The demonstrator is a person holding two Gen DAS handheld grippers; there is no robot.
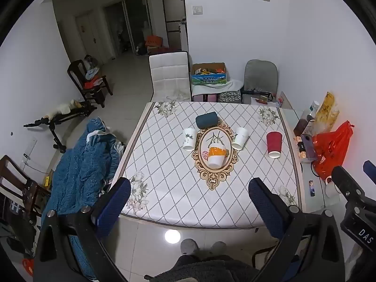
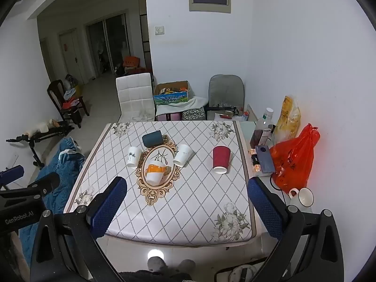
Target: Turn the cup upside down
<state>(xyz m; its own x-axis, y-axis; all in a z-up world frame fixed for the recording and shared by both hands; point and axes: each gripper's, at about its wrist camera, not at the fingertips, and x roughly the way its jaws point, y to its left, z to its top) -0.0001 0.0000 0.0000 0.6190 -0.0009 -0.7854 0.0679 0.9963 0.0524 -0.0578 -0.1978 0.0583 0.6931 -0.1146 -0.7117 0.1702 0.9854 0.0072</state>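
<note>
Up front in the left wrist view, the left gripper point(image 1: 189, 202) hangs above the near edge of the desk point(image 1: 178, 202), its blue fingers point(image 1: 112, 202) spread wide with nothing between them. Well ahead of it, five cups stand on the patterned cloth: an orange-and-white cup point(image 1: 216, 156) on the oval medallion, a white cup point(image 1: 189, 138) to its left, another white cup point(image 1: 240, 138) to its right, a red cup point(image 1: 274, 143) further right, and a dark teal cup point(image 1: 206, 119) lying on its side behind. From the right wrist view, the right gripper point(image 2: 185, 202) is likewise spread and empty, held over the desk's near edge, with the red cup point(image 2: 221, 158) ahead, apart from it, mouth facing the camera.
</note>
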